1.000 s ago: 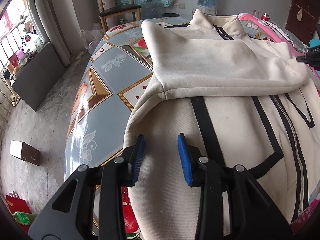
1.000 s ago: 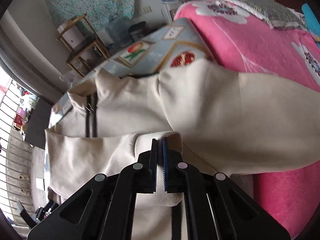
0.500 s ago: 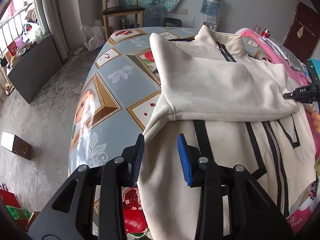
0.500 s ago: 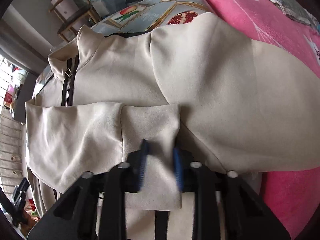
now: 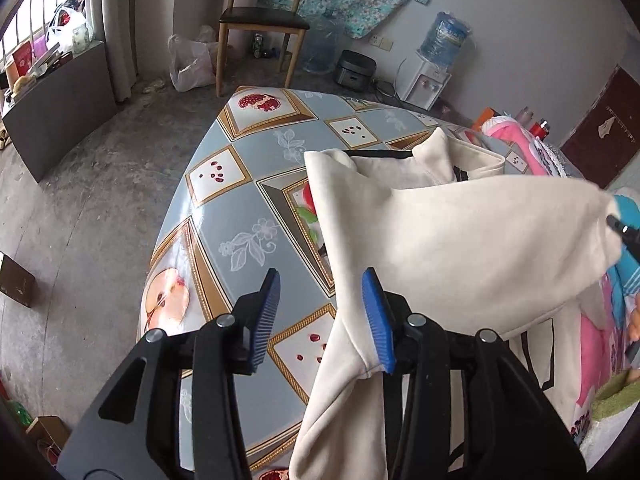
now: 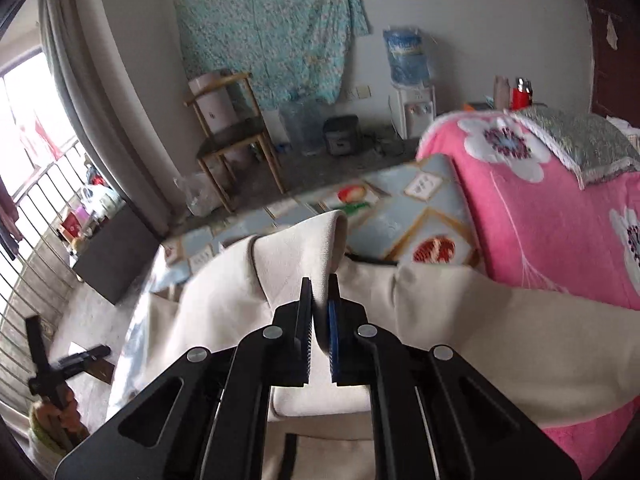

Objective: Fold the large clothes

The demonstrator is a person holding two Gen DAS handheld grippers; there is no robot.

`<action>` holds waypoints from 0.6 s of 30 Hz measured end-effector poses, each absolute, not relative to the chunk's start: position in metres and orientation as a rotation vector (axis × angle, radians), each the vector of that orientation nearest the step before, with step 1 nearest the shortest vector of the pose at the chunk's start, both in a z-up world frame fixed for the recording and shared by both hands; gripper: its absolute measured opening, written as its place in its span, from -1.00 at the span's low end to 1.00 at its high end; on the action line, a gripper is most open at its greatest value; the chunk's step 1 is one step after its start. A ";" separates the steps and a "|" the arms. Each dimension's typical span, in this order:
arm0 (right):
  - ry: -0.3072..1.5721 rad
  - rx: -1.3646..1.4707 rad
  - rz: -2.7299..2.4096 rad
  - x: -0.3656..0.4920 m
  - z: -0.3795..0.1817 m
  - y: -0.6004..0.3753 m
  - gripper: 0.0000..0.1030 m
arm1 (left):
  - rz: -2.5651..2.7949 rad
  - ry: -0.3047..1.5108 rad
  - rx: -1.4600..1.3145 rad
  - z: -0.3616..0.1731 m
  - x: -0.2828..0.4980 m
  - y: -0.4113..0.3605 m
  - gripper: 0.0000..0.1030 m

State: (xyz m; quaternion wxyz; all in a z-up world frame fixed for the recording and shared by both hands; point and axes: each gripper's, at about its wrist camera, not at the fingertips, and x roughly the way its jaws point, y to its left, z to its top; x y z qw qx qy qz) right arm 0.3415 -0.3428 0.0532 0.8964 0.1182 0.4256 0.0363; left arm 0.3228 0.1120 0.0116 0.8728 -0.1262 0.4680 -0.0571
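Observation:
A cream zip jacket (image 5: 460, 248) with black stripes lies on a table (image 5: 248, 216) covered in a patterned cloth. One sleeve is stretched across its chest and lifted at the right. My left gripper (image 5: 322, 320) is open above the jacket's left edge, its right finger touching the fabric. My right gripper (image 6: 320, 320) is shut on the sleeve cuff (image 6: 304, 256) and holds it up above the jacket body (image 6: 480, 328). Its tip also shows at the right edge of the left wrist view (image 5: 624, 234).
A pink flowered blanket (image 6: 540, 216) lies to the right of the jacket. A wooden chair (image 5: 260, 20), a water dispenser (image 5: 436, 60) and a rice cooker (image 5: 356, 74) stand beyond the table. A dark cabinet (image 5: 56, 96) is at the left by the window.
My right gripper opened briefly, then closed on the sleeve cuff again and lifted it. My left gripper rose and drew back to the jacket's left edge, still open.

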 end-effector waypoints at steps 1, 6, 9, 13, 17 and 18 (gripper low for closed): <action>0.961 0.279 0.061 0.347 0.024 -0.353 -0.87 | -0.125 0.993 -0.260 0.007 0.329 0.110 -0.19; 1.064 0.418 0.032 0.354 -0.039 -0.380 -0.87 | -0.130 1.080 -0.275 -0.019 0.362 0.104 -0.18; 1.050 0.388 0.056 0.356 -0.032 -0.377 -0.86 | -0.131 1.076 -0.271 -0.021 0.368 0.102 -0.18; 0.996 0.210 -0.095 0.357 -0.013 -0.382 -0.61 | -0.132 1.042 -0.227 -0.017 0.358 0.098 -0.18; 0.899 0.184 -0.015 0.341 0.009 -0.370 -0.52 | -0.194 1.021 -0.153 -0.013 0.336 0.080 -0.18; 0.920 0.142 0.034 0.340 0.006 -0.356 -0.52 | -0.208 1.026 -0.136 -0.015 0.332 0.074 -0.18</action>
